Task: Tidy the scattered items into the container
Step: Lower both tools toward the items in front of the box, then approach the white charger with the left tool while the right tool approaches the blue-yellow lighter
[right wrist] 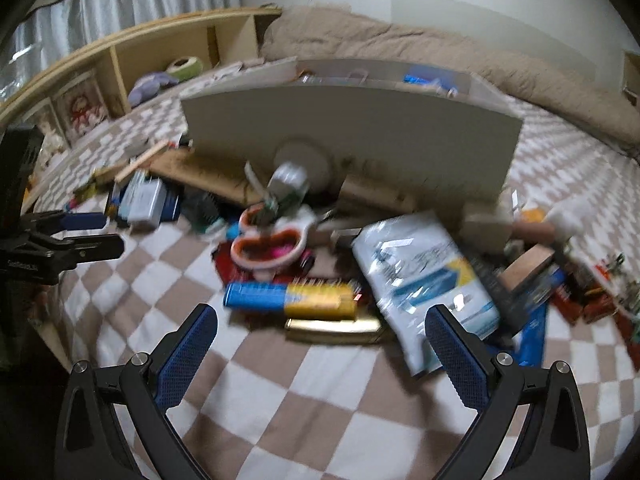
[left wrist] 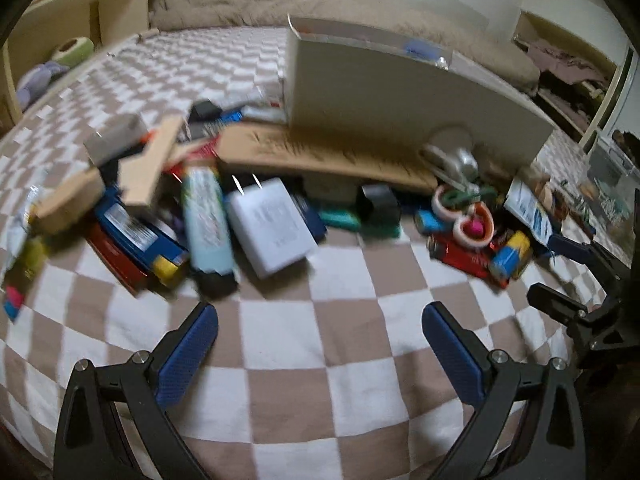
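Observation:
A pale cream box (left wrist: 400,92) (right wrist: 360,136) stands on the checked bedspread, with a few items showing above its rim. A heap of small things lies in front of it. In the left wrist view I see a white charger (left wrist: 270,226), a light blue tube (left wrist: 208,220), wooden blocks (left wrist: 148,168) and scissors (left wrist: 460,200). The right wrist view shows a blue and yellow tube (right wrist: 292,298), a white plastic packet (right wrist: 424,276) and the red-and-white scissors (right wrist: 272,240). My left gripper (left wrist: 320,332) hangs open short of the charger. My right gripper (right wrist: 320,332) hangs open just before the tube, holding nothing.
A wooden shelf unit (right wrist: 140,60) with soft toys runs along the bed's left side. A beige duvet (right wrist: 440,52) is bunched behind the box. The other gripper shows at the right edge (left wrist: 580,280) of the left wrist view and the left edge (right wrist: 60,240) of the right wrist view.

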Motion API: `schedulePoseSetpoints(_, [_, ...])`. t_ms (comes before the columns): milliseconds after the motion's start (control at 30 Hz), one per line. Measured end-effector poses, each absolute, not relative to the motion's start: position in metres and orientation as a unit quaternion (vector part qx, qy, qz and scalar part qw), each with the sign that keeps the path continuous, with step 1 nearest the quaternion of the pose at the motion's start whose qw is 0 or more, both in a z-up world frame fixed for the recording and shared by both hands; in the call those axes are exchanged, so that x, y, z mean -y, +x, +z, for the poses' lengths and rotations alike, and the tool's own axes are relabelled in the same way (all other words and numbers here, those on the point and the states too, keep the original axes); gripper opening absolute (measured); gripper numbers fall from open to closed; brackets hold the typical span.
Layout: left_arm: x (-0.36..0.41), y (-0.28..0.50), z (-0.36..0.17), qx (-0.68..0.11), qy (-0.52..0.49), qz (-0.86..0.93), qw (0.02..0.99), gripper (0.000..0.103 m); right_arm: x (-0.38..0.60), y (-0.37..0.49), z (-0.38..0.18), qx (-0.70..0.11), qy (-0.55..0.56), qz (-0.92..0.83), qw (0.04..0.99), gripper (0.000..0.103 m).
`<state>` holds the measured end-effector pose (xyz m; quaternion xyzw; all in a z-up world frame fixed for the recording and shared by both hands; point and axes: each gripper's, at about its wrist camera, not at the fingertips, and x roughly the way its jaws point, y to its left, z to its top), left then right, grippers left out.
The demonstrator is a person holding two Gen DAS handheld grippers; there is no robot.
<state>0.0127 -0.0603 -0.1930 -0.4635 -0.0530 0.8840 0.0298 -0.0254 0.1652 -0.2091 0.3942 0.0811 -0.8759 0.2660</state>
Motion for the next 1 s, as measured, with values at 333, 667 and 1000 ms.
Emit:
schedulePoseSetpoints(333, [0.042,0.014,-0.205,-0.007,-0.446,0.895,-0.010,0.103,-0.154,-0.028,-0.220,-0.084,0.396,-0.881,0.246,0.103])
schedulePoseSetpoints(667, [0.049,0.016,-0.201,0.047,-0.430,0.902,-0.011,0.103,-0.148,-0.024,-0.229,-0.116,0.387,-0.876,0.265,0.103])
schedulePoseSetpoints(1000, [0.054,0.013,-0.178,0.109,-0.392,0.912,0.043,0.101,-0.150,-0.022,-0.231,-0.113,0.375,-0.881,0.263,0.103])
